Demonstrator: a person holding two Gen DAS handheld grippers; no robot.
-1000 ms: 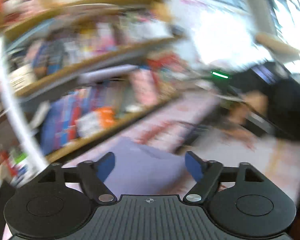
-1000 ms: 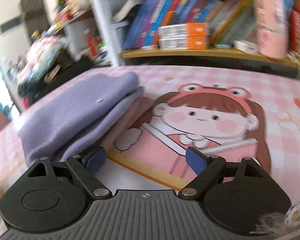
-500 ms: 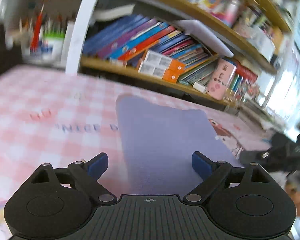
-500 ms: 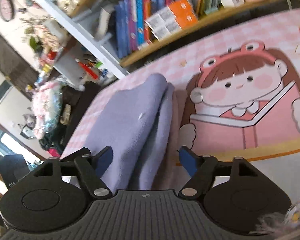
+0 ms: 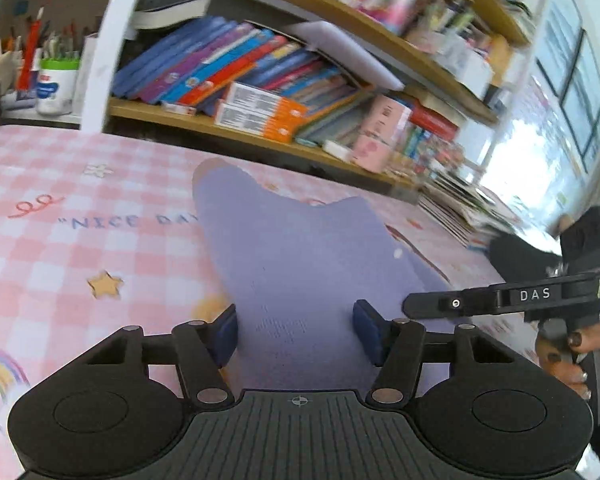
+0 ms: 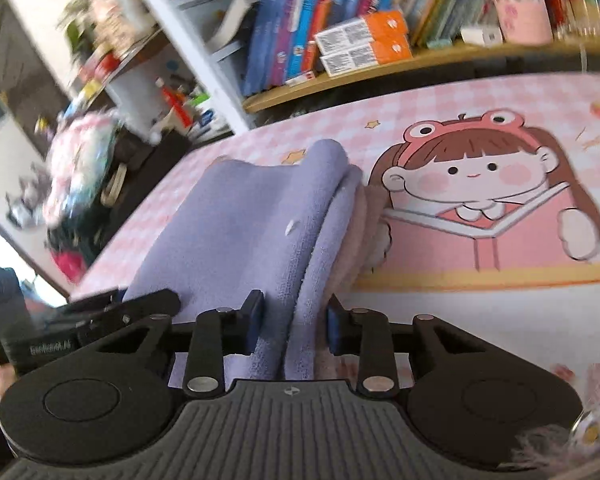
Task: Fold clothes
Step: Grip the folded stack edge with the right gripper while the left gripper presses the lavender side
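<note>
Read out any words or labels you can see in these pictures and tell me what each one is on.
"NICE DA", cut off by the purple garment: printed on the pink checked mat.
"DAS": on the right gripper as the left wrist camera sees it.
Book spines, orange boxes and the left gripper's side label: too blurred to read.

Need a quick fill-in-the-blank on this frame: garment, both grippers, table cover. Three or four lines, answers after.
1. The folded garment of soft fleece is ____ in colour.
2. The right gripper has just been closing, and its blue pads squeeze the garment's ____ edge.
3. The left gripper has the garment ____ its pads.
4. The checked table cover is white and ____.

Missing words: lilac; folded; between; pink
</note>
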